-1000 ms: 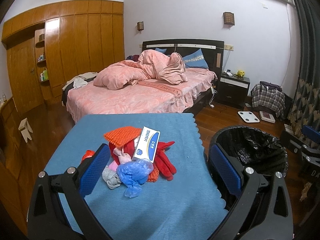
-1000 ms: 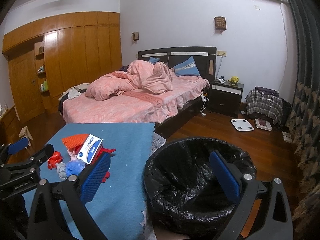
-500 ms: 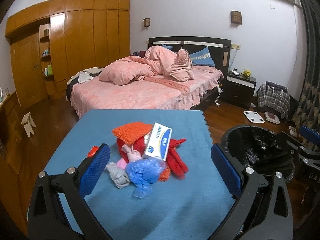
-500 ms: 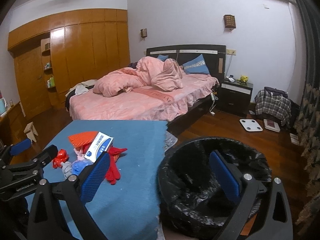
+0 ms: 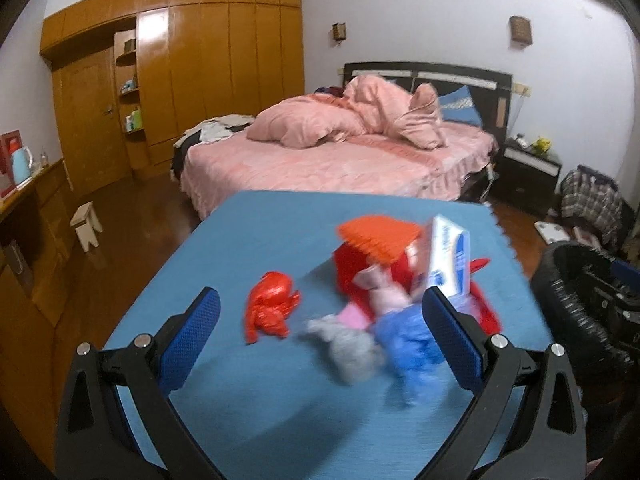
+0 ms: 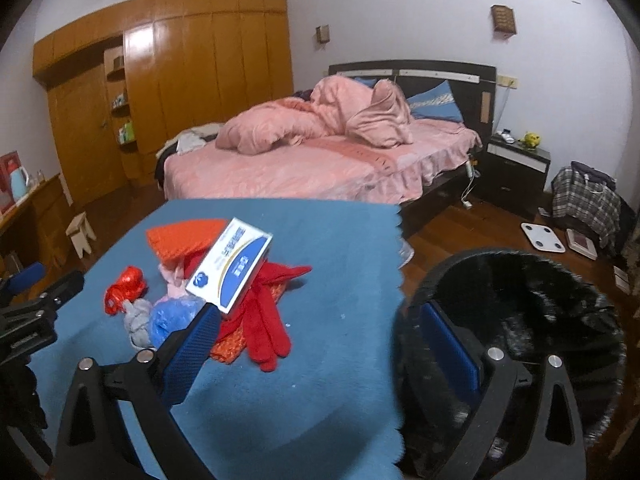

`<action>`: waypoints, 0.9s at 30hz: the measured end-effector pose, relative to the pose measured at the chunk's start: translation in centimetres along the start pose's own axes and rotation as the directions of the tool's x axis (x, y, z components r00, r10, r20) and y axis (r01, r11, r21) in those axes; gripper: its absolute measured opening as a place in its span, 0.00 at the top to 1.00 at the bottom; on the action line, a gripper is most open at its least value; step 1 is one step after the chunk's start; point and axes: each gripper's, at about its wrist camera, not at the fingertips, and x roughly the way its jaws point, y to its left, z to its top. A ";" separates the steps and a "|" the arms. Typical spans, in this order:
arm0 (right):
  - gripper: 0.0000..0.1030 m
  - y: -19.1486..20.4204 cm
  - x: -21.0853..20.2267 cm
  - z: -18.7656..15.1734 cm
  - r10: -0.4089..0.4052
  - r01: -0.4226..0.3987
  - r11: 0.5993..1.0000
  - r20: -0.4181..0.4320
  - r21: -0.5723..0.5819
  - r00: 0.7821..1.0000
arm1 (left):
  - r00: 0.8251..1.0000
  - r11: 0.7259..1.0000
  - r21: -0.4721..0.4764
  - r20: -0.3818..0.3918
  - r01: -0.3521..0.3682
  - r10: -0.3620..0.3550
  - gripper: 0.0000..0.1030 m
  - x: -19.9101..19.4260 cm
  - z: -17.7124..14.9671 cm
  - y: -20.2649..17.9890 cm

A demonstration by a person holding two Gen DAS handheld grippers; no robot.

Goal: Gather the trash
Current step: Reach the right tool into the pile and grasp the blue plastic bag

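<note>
A heap of trash lies on the blue-covered table (image 5: pixel 256 412): a white and blue box (image 6: pixel 230 266) on top, an orange mesh piece (image 6: pixel 186 238), red gloves (image 6: pixel 266 324), a crumpled red wrapper (image 5: pixel 270 312), a grey wad (image 5: pixel 352 346) and a blue plastic bag (image 5: pixel 408 340). My left gripper (image 5: pixel 320 322) is open, low over the table, its fingers either side of the wrapper and wad. My right gripper (image 6: pixel 320 330) is open, straddling the table's right edge. The bin with a black liner (image 6: pixel 516 320) stands right of the table.
Beyond the table stands a bed with pink bedding (image 6: pixel 320 160). A wooden wardrobe (image 5: pixel 180 80) fills the left wall, with a small stool (image 5: pixel 86 226) on the floor. A dark nightstand (image 6: pixel 516 170), a checked bag (image 6: pixel 588 200) and a white scale (image 6: pixel 542 236) are at the right.
My left gripper swung left and moved closer to the heap, so the red wrapper and grey wad now sit between its fingers. My right gripper shifted left, bringing the heap nearer.
</note>
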 end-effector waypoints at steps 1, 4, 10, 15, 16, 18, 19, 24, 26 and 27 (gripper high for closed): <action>0.06 0.3 0.6 -0.1 0.001 -0.001 1.000 -0.008 -0.005 1.000 | 1.000 1.000 0.004 -0.009 -0.004 0.004 0.05 0.4 -0.2 0.2; 0.11 1.1 2.1 -0.4 0.024 -0.024 1.000 -0.031 -0.015 0.999 | 0.999 1.000 0.004 -0.033 -0.009 0.009 0.05 1.2 -0.8 0.6; 0.14 4.1 3.9 -1.0 0.097 -0.100 0.994 -0.064 -0.048 0.993 | 0.997 0.999 -0.014 -0.052 -0.049 0.048 0.05 3.0 -2.2 3.0; 0.16 7.2 5.3 -1.4 0.148 -0.153 0.985 -0.075 -0.076 0.986 | 0.995 0.997 -0.033 -0.074 -0.074 0.071 0.05 3.7 -2.7 4.2; 0.17 7.9 5.7 -1.5 0.151 -0.158 0.983 -0.077 -0.092 0.986 | 0.994 0.996 -0.038 -0.077 -0.077 0.073 0.05 3.7 -2.8 4.3; 0.22 8.9 6.4 -1.7 0.161 -0.171 0.979 -0.090 -0.111 0.983 | 0.994 0.996 -0.044 -0.082 -0.079 0.075 0.05 3.9 -3.0 4.7; 0.26 9.4 6.8 -1.9 0.170 -0.182 0.976 -0.102 -0.120 0.980 | 0.994 0.996 -0.045 -0.083 -0.078 0.074 0.05 4.0 -3.0 4.9; 0.48 10.6 8.3 -3.1 0.199 -0.223 0.964 -0.161 -0.143 0.967 | 0.994 0.996 -0.054 -0.083 -0.071 0.067 0.05 4.6 -3.3 5.3; 0.55 10.9 8.5 -3.5 0.232 -0.258 0.955 -0.176 -0.145 0.957 | 0.994 0.996 -0.057 -0.083 -0.069 0.064 0.05 4.9 -3.5 5.2; 0.57 10.9 8.4 -3.5 0.237 -0.263 0.953 -0.170 -0.148 0.957 | 0.994 0.996 -0.056 -0.085 -0.068 0.063 0.05 5.0 -3.6 5.2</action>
